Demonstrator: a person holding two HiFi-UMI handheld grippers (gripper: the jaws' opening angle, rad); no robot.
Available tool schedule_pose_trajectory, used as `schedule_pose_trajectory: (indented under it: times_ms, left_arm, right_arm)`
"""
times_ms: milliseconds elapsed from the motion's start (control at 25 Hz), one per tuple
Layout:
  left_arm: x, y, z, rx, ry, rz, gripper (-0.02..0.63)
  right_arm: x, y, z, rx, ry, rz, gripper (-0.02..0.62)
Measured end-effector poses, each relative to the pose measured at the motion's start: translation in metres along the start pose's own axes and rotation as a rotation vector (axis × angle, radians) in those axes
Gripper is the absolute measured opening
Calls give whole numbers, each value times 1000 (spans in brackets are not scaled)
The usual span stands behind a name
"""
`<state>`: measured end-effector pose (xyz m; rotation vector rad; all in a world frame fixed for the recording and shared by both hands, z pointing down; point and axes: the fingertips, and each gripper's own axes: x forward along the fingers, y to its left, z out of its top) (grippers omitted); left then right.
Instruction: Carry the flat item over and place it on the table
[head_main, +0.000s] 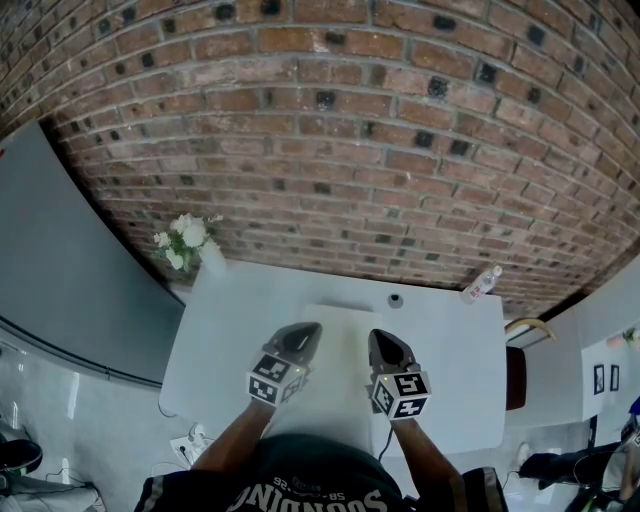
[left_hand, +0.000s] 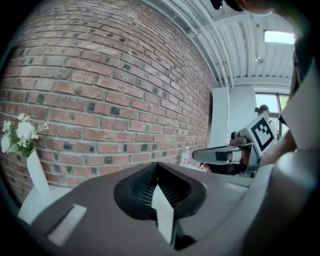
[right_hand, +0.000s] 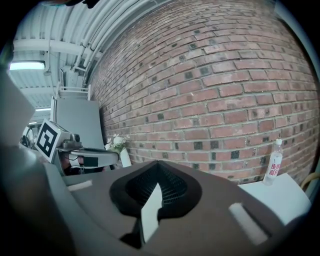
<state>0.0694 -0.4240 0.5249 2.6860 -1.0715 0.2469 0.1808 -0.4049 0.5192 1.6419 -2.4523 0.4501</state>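
A pale flat sheet (head_main: 342, 335) lies level over the middle of the white table (head_main: 450, 380), and both grippers hold it. My left gripper (head_main: 305, 335) is shut on the sheet's left side. The sheet's thin white edge (left_hand: 163, 212) shows between the closed jaws of my left gripper (left_hand: 156, 167). My right gripper (head_main: 386, 347) is shut on the right side. There the white edge (right_hand: 150, 212) runs between the jaws of my right gripper (right_hand: 159, 166). I cannot tell whether the sheet touches the tabletop.
The table stands against a brick wall (head_main: 330, 150). A white vase of flowers (head_main: 186, 242) is at its back left corner. A plastic bottle (head_main: 482, 283) is at the back right. A small dark round thing (head_main: 395, 299) lies near the back edge. A chair (head_main: 522, 345) stands to the right.
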Motion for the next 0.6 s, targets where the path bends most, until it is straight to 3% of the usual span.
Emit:
schedule_pose_trajectory:
  times_ms: [600]
  left_arm:
    - [2,2,-5,-9,6,-2,9]
  right_arm:
    - [3,-1,-1,0,0,-3,-2]
